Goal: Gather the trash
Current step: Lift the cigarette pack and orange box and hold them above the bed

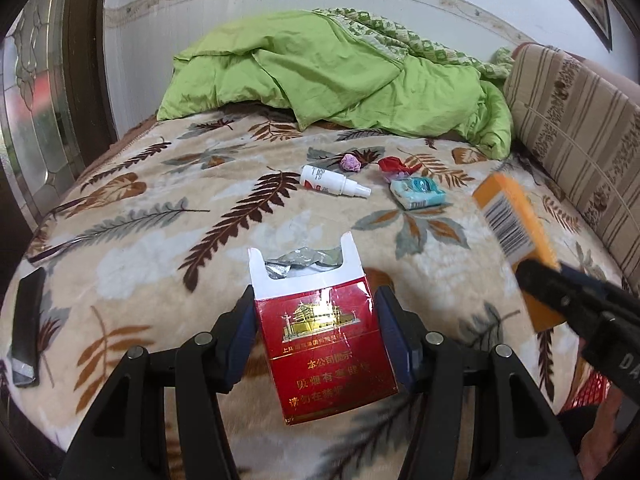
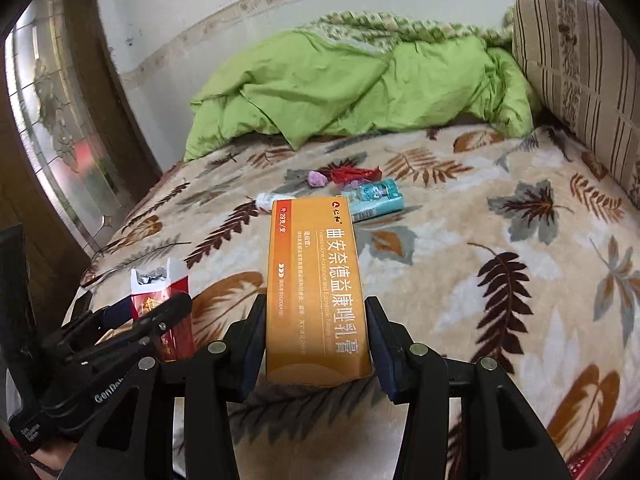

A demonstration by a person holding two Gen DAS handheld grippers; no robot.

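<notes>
Beyond the claws, a leaf-patterned beige blanket bed (image 1: 168, 216) carries a white spray bottle (image 1: 334, 184), teal tissue packet (image 1: 418, 193), crumpled red wrapper (image 1: 394, 166), rumpled green quilt (image 1: 340, 76)

Red cigarette pack (image 1: 320, 344), orange box (image 2: 316, 292), leaf-patterned blanket (image 1: 160, 240)

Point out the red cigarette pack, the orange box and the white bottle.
red cigarette pack (image 1: 324, 352), left wrist view, its front face.
orange box (image 2: 316, 292), right wrist view, its printed top face.
white bottle (image 1: 324, 179), left wrist view, its body.

Two boxes (image 1: 320, 344) (image 2: 316, 288) held — four scraps (image 1: 416, 192) on the bed.
</notes>
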